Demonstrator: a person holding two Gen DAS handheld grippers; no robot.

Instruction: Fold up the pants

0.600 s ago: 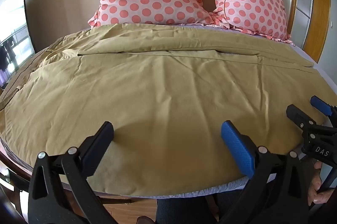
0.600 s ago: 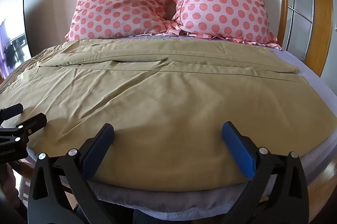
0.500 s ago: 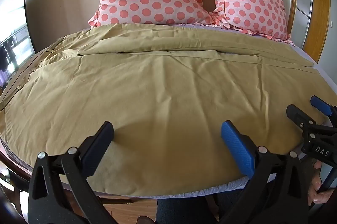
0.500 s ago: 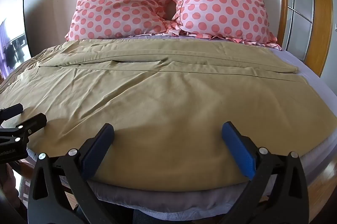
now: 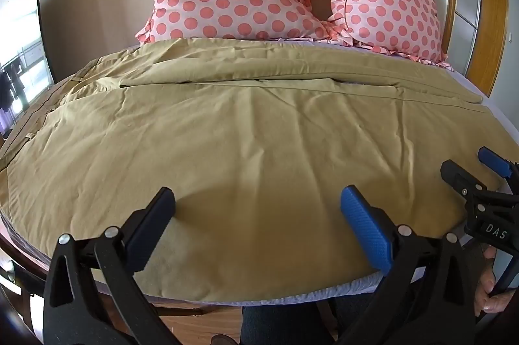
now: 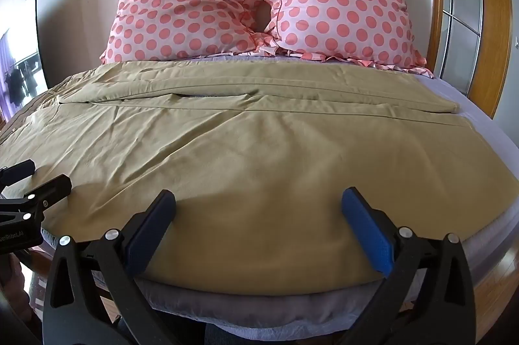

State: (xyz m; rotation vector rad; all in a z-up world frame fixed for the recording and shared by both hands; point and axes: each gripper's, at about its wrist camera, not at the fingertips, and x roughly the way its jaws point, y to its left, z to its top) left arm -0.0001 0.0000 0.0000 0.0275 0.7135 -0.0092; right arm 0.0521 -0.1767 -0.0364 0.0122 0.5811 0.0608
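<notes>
Khaki pants [image 5: 253, 130] lie spread flat across the bed, waist at the left, legs running right; they also show in the right wrist view [image 6: 259, 143]. The far leg lies along the back by the pillows. My left gripper [image 5: 258, 221] is open and empty, hovering over the pants' near edge. My right gripper [image 6: 258, 221] is open and empty over the near edge further right. The right gripper shows at the right of the left wrist view [image 5: 470, 173], the left gripper at the left of the right wrist view [image 6: 35, 182].
Two pink polka-dot pillows [image 6: 259, 4] lean against the wall at the bed's head. The lilac sheet [image 6: 470, 104] shows at the right. A wooden frame [image 6: 499, 20] stands at the right, wood floor [image 5: 194, 322] below the bed's near edge.
</notes>
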